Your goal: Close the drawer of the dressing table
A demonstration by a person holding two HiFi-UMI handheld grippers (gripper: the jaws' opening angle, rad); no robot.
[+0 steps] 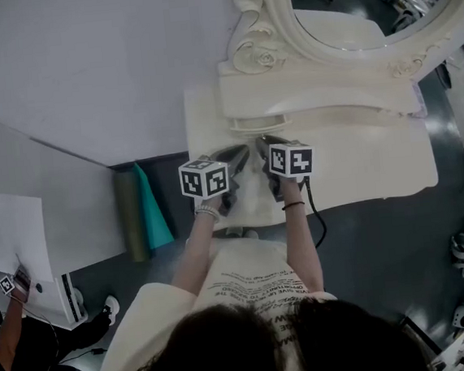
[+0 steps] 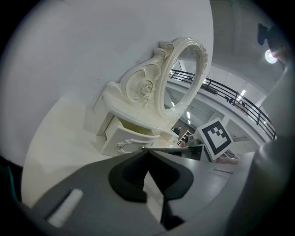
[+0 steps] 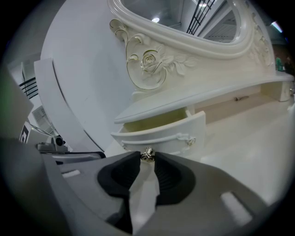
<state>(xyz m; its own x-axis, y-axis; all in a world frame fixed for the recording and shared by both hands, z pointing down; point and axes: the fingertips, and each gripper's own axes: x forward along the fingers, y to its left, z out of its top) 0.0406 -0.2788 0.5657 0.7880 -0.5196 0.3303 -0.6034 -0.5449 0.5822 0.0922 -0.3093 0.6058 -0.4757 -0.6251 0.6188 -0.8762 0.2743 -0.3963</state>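
The cream dressing table (image 1: 392, 157) carries a small curved drawer (image 3: 161, 131) under its oval mirror (image 1: 361, 5). The drawer stands pulled out, its pale inside showing, and is also seen in the left gripper view (image 2: 131, 138). My right gripper (image 3: 147, 156) is shut on the drawer's small metal knob (image 3: 148, 154), one pad on each side. In the head view it (image 1: 262, 145) reaches to the drawer front. Just left of it, my left gripper (image 2: 146, 151) is shut with nothing between its tips, which point at the drawer.
The carved mirror frame (image 3: 150, 62) rises right above the drawer. Left of the table stand a teal roll and an olive roll (image 1: 141, 214), then a white desk with paper (image 1: 16, 234). Another person (image 1: 17, 324) sits at the lower left.
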